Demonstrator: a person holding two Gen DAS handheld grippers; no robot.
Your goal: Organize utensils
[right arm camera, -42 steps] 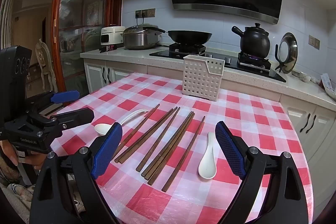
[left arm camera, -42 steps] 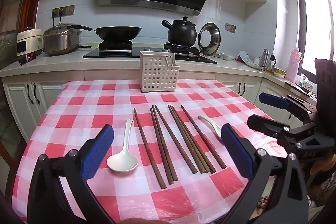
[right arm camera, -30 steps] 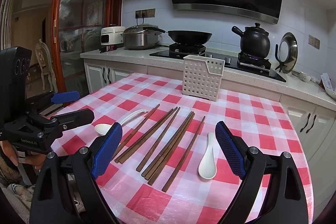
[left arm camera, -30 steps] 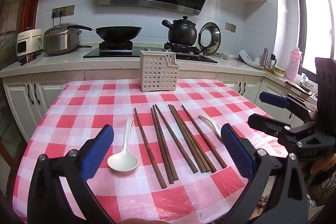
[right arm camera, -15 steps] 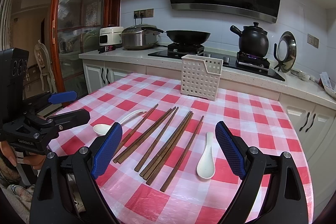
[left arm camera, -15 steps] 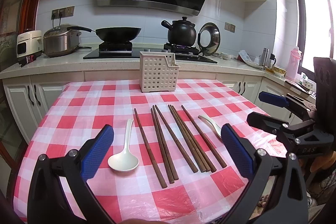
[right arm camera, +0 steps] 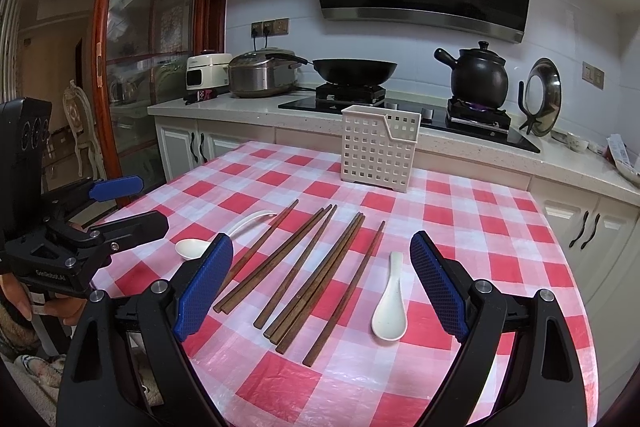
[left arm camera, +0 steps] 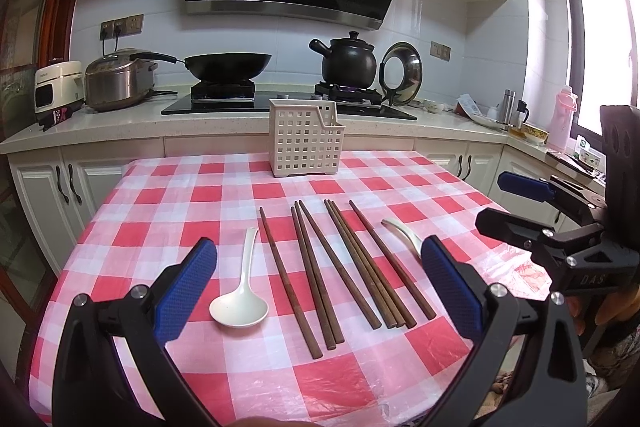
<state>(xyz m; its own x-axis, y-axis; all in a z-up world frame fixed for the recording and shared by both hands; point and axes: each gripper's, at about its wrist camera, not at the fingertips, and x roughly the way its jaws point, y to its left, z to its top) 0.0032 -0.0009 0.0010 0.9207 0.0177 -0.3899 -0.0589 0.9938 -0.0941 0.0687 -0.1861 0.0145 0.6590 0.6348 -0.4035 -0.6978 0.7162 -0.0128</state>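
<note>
Several brown chopsticks (left arm camera: 340, 267) lie side by side on the red-checked table (left arm camera: 168, 195). A white spoon (left arm camera: 240, 303) lies left of them and a second white spoon (right arm camera: 390, 307) lies right of them. A white perforated utensil holder (left arm camera: 306, 143) stands upright at the table's far edge, also in the right wrist view (right arm camera: 378, 151). My left gripper (left arm camera: 318, 291) is open and empty above the near edge. My right gripper (right arm camera: 322, 279) is open and empty, to the right of the left one (right arm camera: 116, 205).
A kitchen counter (left arm camera: 120, 123) runs behind the table with a rice cooker (left arm camera: 116, 79), a wok (left arm camera: 228, 65), a black clay pot (left arm camera: 348, 63) and a lid on a stand (left arm camera: 400, 73). White cabinets (right arm camera: 592, 223) stand to the right.
Both grippers have drifted very slightly; the utensils and the holder have not moved.
</note>
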